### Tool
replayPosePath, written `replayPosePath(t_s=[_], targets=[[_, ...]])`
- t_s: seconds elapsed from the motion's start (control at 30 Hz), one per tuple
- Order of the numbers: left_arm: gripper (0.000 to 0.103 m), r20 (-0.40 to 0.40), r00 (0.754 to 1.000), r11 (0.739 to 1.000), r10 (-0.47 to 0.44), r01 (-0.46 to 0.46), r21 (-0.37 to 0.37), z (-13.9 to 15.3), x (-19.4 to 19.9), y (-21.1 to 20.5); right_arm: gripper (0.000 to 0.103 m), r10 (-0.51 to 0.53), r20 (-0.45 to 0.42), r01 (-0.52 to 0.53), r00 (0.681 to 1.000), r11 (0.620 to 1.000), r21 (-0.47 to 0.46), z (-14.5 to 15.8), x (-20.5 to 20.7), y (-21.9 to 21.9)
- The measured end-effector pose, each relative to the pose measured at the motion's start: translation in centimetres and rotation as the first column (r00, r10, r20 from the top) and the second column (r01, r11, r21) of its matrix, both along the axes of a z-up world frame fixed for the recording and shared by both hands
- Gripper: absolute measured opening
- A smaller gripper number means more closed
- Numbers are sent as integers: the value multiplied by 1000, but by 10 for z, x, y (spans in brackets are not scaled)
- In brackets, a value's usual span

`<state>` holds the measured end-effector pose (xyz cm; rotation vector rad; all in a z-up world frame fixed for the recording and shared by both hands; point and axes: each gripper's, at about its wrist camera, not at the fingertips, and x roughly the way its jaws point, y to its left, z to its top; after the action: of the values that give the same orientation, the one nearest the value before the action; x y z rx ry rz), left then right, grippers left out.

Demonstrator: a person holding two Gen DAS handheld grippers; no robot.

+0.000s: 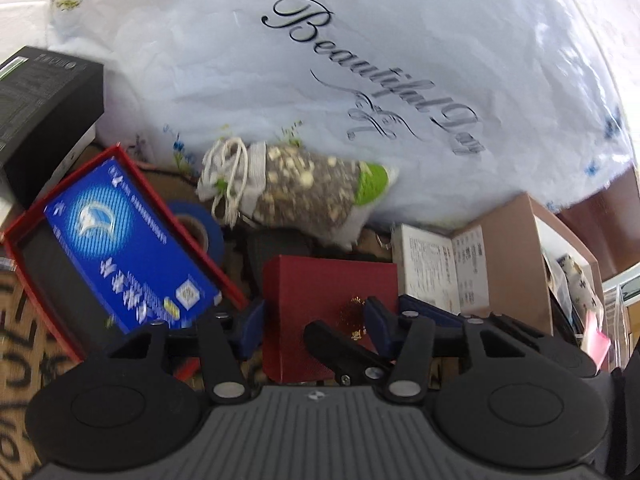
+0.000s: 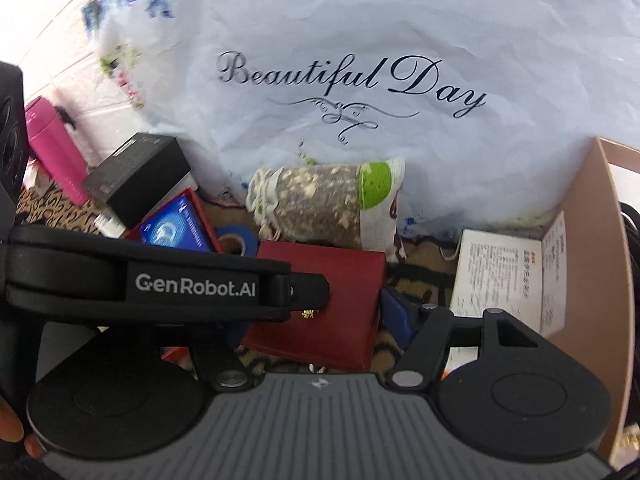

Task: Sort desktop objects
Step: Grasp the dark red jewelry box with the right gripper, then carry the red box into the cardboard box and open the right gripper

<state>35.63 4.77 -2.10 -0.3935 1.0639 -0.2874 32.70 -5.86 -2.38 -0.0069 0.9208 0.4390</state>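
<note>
A dark red box (image 1: 320,292) (image 2: 340,280) with a gold emblem lies flat on the patterned mat. My left gripper (image 1: 316,328) hangs just over it, its blue pads standing at the box's left and right sides; I see no firm press. In the right wrist view the left gripper's black body (image 2: 192,280) crosses from the left and ends over the box. My right gripper (image 2: 316,320) straddles the same box. Its right pad (image 2: 396,312) sits beside the box's right edge, while its left finger is hidden behind the left gripper.
Behind the box lie a drawstring sachet (image 1: 296,188) and a blue tape roll (image 1: 200,232). A red tray (image 1: 24,248) with a blue box stands left, under a black box (image 1: 44,112). A cardboard box (image 1: 508,264) holds a booklet. A big white bag (image 1: 360,80) fills the back. A pink bottle (image 2: 52,148) stands far left.
</note>
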Motion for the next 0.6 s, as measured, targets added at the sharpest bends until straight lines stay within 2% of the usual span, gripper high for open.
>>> replayPosePath(t_s=[0.33, 0.6], targets=[[56, 4, 999, 999, 41, -41, -17, 30, -68, -8, 65, 33, 19, -33, 999, 999, -12, 28, -63, -12], [56, 78, 997, 1000, -1, 2, -20, 70, -117, -27, 64, -6, 97, 5, 995, 1000, 2, 63, -123, -32]])
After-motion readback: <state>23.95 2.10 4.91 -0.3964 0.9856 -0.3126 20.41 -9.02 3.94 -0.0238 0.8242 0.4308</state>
